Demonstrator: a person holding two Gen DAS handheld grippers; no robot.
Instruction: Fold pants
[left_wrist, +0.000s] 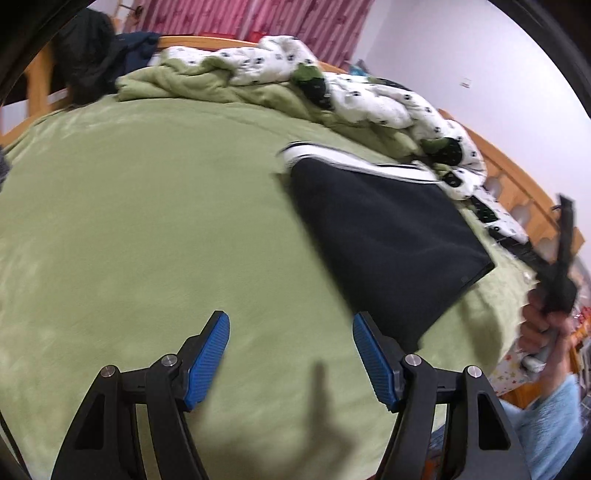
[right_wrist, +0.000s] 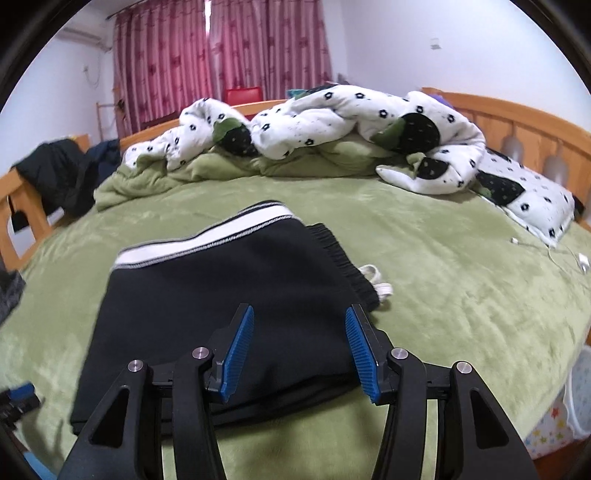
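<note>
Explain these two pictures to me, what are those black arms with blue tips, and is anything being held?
Each picture comes from a camera mounted on a hand-held grasping tool, looking forward along its two blue-padded fingers. A person carries one in each hand. The left tool hangs over bare green blanket, open and empty. The right tool is above the folded black pants, its pads apart, gripping nothing. The pants lie flat on the bed, white stripe showing. A crumpled white quilt sits behind. In the left view, the person's right hand shows.
</note>
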